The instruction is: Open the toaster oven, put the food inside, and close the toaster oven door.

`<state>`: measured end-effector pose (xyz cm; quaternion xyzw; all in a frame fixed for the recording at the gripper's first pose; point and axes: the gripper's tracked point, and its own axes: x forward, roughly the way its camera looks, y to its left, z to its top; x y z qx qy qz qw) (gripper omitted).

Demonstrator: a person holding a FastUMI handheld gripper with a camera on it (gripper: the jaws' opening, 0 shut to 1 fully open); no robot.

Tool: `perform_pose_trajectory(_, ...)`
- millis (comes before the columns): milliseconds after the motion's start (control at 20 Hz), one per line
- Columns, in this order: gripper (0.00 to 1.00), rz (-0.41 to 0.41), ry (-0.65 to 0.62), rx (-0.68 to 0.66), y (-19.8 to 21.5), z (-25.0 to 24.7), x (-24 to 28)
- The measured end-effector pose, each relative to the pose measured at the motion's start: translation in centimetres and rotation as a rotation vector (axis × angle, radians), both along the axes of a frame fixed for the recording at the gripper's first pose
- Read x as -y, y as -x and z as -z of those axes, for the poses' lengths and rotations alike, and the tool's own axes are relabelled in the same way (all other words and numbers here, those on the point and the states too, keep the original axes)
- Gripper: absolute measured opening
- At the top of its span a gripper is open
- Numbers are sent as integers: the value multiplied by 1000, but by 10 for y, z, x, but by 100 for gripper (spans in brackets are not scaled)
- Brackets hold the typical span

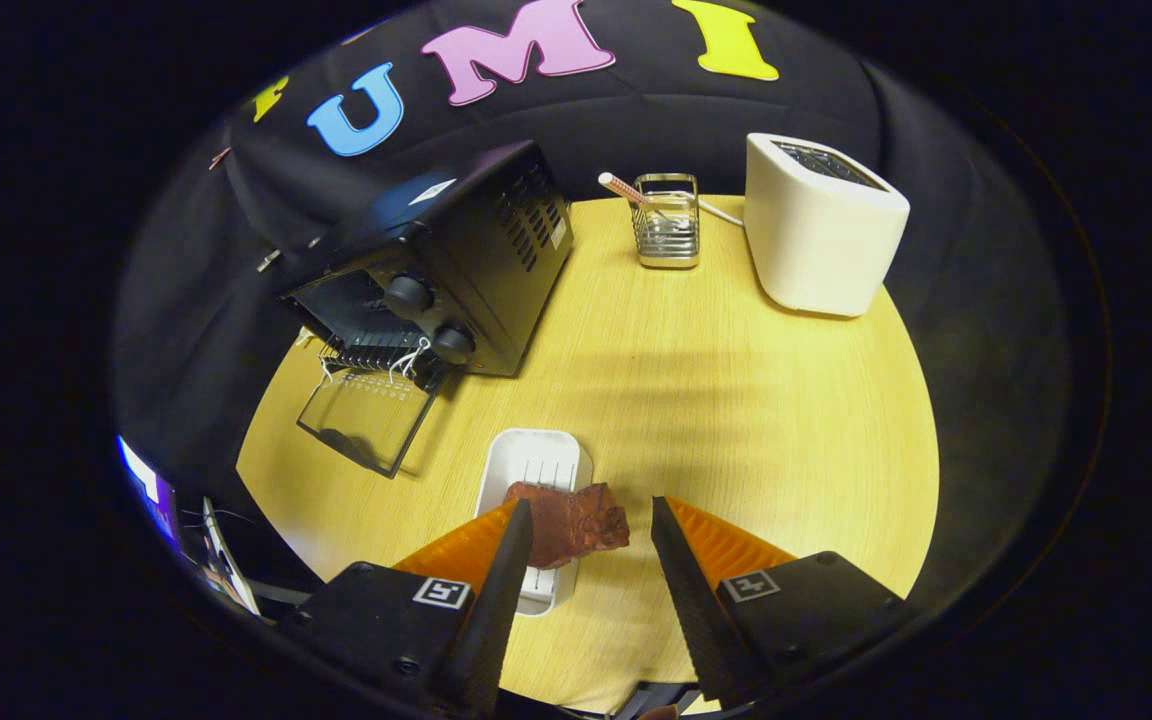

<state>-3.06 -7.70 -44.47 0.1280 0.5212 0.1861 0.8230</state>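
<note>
Food (568, 522): reddish-brown chunk, lying across near end of white tray (534, 465), between the fingers, closer to left one. Gripper (588, 520) released, fingers spread wide; whether left finger touches food, cannot tell. Toaster oven (436, 265), black, well beyond tray to left; glass door (366, 415) dropped open, flat toward table (736, 400). White toaster (821, 225) far right; wire holder (667, 220) with striped straw (621, 187) between the two appliances.

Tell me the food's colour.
Reddish-brown, seen in the gripper view: the food lies on the white tray between the open gripper.
</note>
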Motion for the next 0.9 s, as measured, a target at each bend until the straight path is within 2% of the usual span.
perform_pose_trajectory(200,76,-19,-75,-62,1,15,-7)
perform_pose_trajectory(300,67,-20,-111,-82,0,22,-11)
perform_pose_trajectory(550,32,-36,-183,-92,1,15,-15)
perform_pose_trajectory(600,26,-19,-230,-104,1,6,-16)
perform_pose_trajectory(650,20,7,-221,-104,-1,3,-13)
perform_pose_trajectory(900,13,99,-132,14,-4,-32,9)
